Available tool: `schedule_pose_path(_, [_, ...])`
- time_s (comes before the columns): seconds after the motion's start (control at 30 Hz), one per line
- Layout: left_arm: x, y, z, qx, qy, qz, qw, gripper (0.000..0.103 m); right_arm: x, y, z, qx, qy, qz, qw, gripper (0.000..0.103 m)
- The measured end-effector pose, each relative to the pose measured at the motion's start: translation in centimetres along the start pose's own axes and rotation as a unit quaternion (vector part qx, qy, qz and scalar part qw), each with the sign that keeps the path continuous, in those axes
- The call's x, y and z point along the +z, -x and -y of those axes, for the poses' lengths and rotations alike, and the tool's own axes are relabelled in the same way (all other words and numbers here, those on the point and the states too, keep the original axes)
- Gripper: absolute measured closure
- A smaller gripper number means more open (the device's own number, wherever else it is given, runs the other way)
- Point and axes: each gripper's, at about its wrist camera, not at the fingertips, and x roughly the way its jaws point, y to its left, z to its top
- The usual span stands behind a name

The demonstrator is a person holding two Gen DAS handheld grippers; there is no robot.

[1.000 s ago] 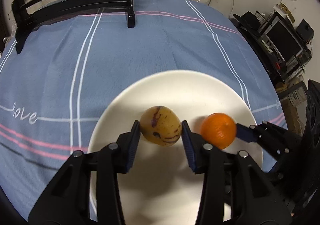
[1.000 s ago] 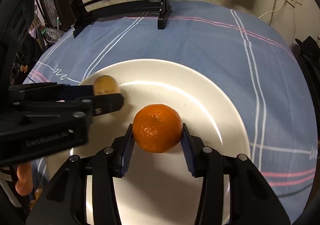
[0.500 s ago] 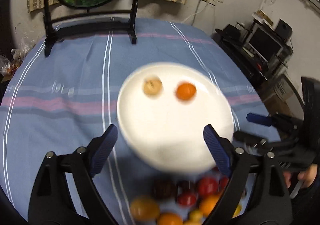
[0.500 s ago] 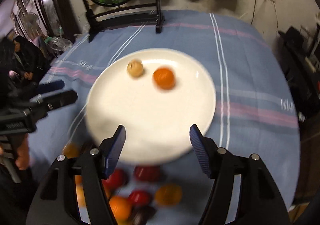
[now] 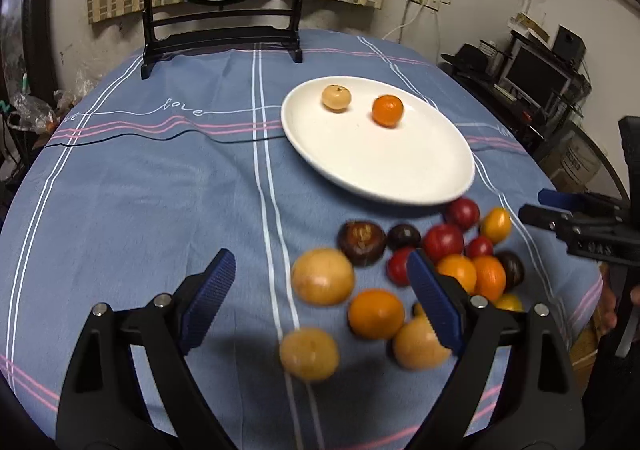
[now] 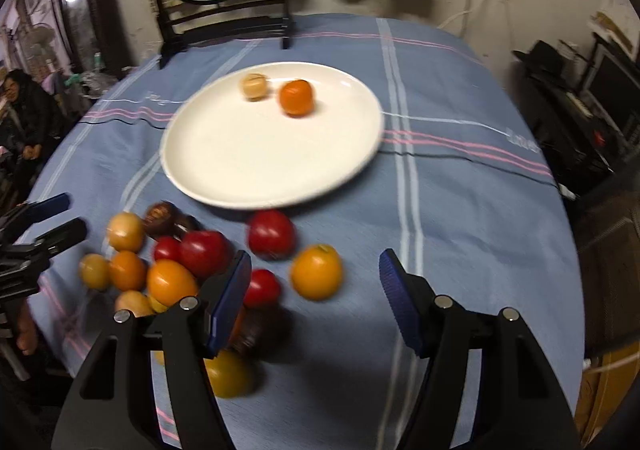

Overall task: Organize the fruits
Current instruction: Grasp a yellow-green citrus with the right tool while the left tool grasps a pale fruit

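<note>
Your left gripper (image 5: 320, 286) and right gripper (image 6: 316, 290) gape empty over the loose fruit (image 5: 442, 240); two fruits sit on the plate (image 5: 400, 170).

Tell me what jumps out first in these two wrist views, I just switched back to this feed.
The white plate in the middle of the blue striped tablecloth, holding just a tan fruit and an orange fruit near its far edge. Then the loose heap of red, orange, yellow and dark fruits on the cloth in front of the plate. Both tools, left and right, hang open and empty above that heap.
</note>
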Motion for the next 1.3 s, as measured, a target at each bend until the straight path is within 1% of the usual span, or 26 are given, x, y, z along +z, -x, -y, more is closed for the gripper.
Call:
schedule_pose_path(0.17, [-1.6,0.6,0.0,-0.022,-0.008,-0.002,0.9997,0.014,-1.6,-0.6,1.1,-0.012,-0.029,0.005,0.999,0.036])
schedule_pose_path(0.23, [-2.1,0.7,-0.1,-0.023,-0.012,-0.004,0.9997,0.014,-1.7,-1.3,1.5,-0.013,-0.040,0.003,0.999,0.036])
schedule_pose_path(0.4, [-3.2,0.5,-0.4,-0.019,-0.009,-0.017,0.9996,0.014,-1.3,-3.6,1.8,0.009,-0.049,-0.007,0.999,0.036])
schedule_pose_path(0.47, [-3.5,0.6,-0.6,-0.019,-0.008,-0.020,0.9996,0.014,-1.0,-4.8,1.7,0.027,-0.047,-0.010,0.998,0.036])
schedule_pose_path(0.5, [-3.6,0.7,-0.6,-0.017,-0.008,-0.021,0.9996,0.014,-0.9,-5.7,1.8,0.040,-0.050,-0.019,0.998,0.049])
schedule_pose_path(0.53, [-3.8,0.7,-0.7,-0.015,-0.009,-0.022,0.9996,0.014,-1.0,-6.4,1.8,0.061,-0.056,-0.029,0.996,0.065])
schedule_pose_path(0.57, [-3.9,0.8,-0.8,-0.013,-0.009,-0.023,0.9996,0.014,-1.0,-6.7,2.0,0.082,-0.066,-0.031,0.994,0.065])
schedule_pose_path(0.63, [-4.1,0.8,-1.0,-0.007,-0.009,-0.028,0.9996,0.014,-1.1,-6.4,2.0,0.075,-0.068,-0.026,0.995,0.065])
schedule_pose_path(0.7, [-4.3,0.8,-1.2,-0.004,-0.008,-0.031,0.9995,0.014,-1.4,-5.3,2.0,0.068,-0.072,-0.010,0.995,0.065])
schedule_pose_path(0.77, [-4.5,0.5,-1.6,-0.004,-0.004,-0.034,0.9994,0.014,-1.9,-3.2,2.0,0.060,-0.070,0.013,0.996,0.065])
schedule_pose_path(0.87, [-4.5,-0.1,-1.9,-0.005,0.002,-0.040,0.9992,0.014,-2.9,-0.7,1.9,0.036,-0.063,0.038,0.997,0.065])
schedule_pose_path(1.0, [-4.6,-1.2,-2.0,-0.016,0.009,-0.053,0.9984,0.015,-4.0,0.2,1.9,0.048,-0.069,0.034,0.996,0.065])
schedule_pose_path(1.03, [-4.7,-1.7,-2.0,-0.018,0.014,-0.057,0.9981,0.017,-4.3,0.2,1.9,0.050,-0.072,0.032,0.996,0.065])
schedule_pose_path(1.07, [-4.7,-2.0,-2.0,-0.018,0.016,-0.059,0.9980,0.022,-4.4,0.1,1.9,0.051,-0.074,0.030,0.995,0.065])
schedule_pose_path(1.1, [-4.9,-2.3,-2.0,-0.017,0.018,-0.062,0.9978,0.044,-4.6,0.0,1.9,0.053,-0.076,0.030,0.995,0.065])
schedule_pose_path(1.13, [-5.0,-2.5,-2.0,-0.006,0.017,-0.060,0.9981,0.051,-4.4,0.0,1.9,0.055,-0.077,0.029,0.995,0.065])
schedule_pose_path(1.17, [-5.0,-2.4,-2.0,-0.011,0.016,-0.057,0.9982,0.059,-4.4,0.1,1.8,0.058,-0.078,0.030,0.995,0.065])
schedule_pose_path(1.2, [-5.0,-2.3,-2.0,-0.027,0.018,-0.061,0.9976,0.065,-4.4,0.2,1.7,0.062,-0.077,0.030,0.995,0.065])
schedule_pose_path(1.3, [-5.1,-2.0,-1.9,-0.026,0.021,-0.062,0.9975,0.065,-4.5,0.7,1.2,0.066,-0.074,0.035,0.994,0.065])
